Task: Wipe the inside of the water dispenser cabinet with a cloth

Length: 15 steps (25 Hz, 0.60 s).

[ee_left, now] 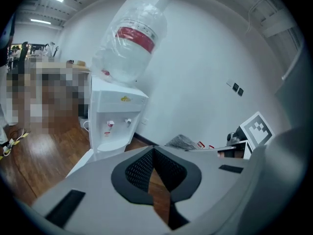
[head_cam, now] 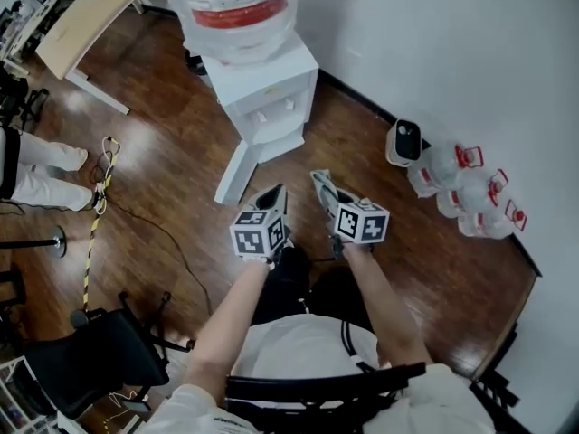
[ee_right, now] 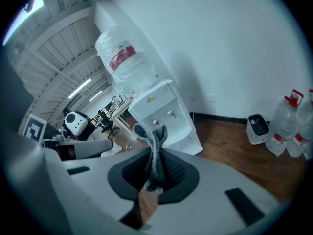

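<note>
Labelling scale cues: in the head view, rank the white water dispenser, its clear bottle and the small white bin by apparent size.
Largest: white water dispenser and clear red-labelled bottle, alike; bottle nearer, cropped, so unranked.
Smallest: small white bin.

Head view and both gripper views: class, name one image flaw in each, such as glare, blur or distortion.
Head view: pale glare on the wooden floor, the water bottle washed out. Left gripper view: fisheye bending, black corners, a mosaic patch at left. Right gripper view: same bending; the cloth close up looks soft.
</note>
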{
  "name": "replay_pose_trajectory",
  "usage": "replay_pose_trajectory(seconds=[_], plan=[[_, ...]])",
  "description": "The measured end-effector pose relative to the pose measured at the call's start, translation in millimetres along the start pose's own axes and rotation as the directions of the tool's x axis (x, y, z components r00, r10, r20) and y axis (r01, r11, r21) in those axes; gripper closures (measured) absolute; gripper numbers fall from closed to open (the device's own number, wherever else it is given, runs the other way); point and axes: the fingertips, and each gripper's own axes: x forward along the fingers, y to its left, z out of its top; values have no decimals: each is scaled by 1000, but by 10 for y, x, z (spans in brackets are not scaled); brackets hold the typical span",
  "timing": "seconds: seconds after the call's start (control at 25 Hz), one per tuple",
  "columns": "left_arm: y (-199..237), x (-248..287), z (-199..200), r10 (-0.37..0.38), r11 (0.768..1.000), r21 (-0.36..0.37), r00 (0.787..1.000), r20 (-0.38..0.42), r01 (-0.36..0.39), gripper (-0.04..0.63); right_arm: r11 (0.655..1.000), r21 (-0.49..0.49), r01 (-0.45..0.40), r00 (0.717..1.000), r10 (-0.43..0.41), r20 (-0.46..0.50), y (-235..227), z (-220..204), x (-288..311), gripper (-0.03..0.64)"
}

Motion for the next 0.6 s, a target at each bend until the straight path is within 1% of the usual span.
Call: replay_pose_trajectory(seconds=[0.2, 0.32, 0.44, 0.6], plan=[[232, 323, -106, 31, 998, -57, 999, -22, -32, 607, 998, -38, -49, 996, 46, -75, -146, 23, 404, 581], [411, 520, -180, 72, 993, -95, 997, -22, -73, 607, 994, -71, -88, 990, 79, -114, -208, 46, 614, 581], [570, 762, -294, 120, 984, -133, 993, -13, -121, 607, 985, -125, -115, 982, 94, -163, -373, 3, 865, 581], [895, 1183, -524, 169, 973, -164, 986, 8, -166, 607, 971, -169, -167, 973, 134, -189, -636, -100, 1344, 581]])
